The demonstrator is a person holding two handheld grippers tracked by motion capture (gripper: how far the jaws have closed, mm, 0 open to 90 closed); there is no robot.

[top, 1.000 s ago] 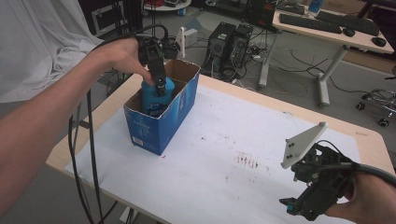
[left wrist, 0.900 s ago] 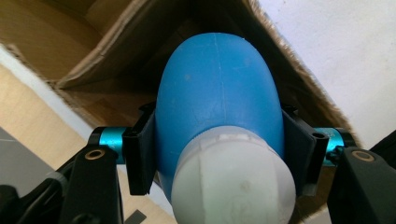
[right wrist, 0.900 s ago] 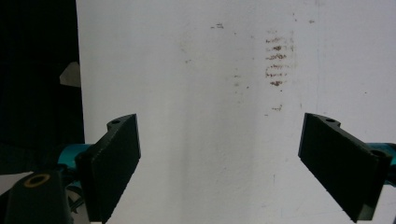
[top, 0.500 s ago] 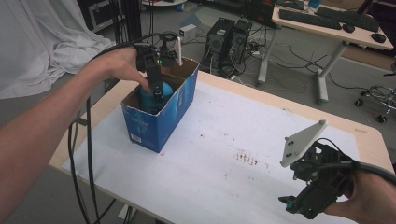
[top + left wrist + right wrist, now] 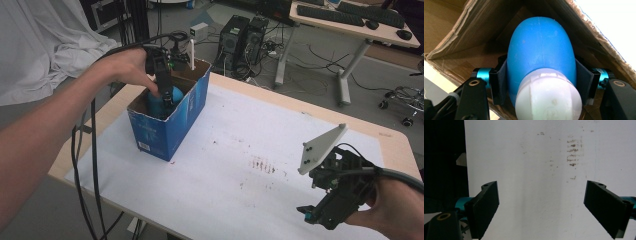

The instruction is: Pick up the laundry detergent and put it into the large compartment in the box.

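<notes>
A blue cardboard box (image 5: 175, 127) stands open-topped at the table's left. Inside it is a blue bottle (image 5: 159, 101) with a white cap (image 5: 548, 96). My left gripper (image 5: 167, 99) reaches down into the box and is shut on the bottle (image 5: 541, 47), with one jaw pressed against each side below the cap. Brown inner box walls (image 5: 474, 32) surround it. My right gripper (image 5: 308, 216) hovers low near the table's front right corner, its jaws wide open (image 5: 543, 190) over bare white paper with nothing between them.
White paper (image 5: 240, 145) covers the table and has brown stains (image 5: 262, 164) near the middle. A thin white rod (image 5: 191, 52) stands at the box's far end. Computer towers (image 5: 245, 32), cables and a desk (image 5: 350, 22) stand beyond the far edge.
The left gripper still holds the bottle in the box and has only shifted slightly. The right gripper has stayed where it was, open.
</notes>
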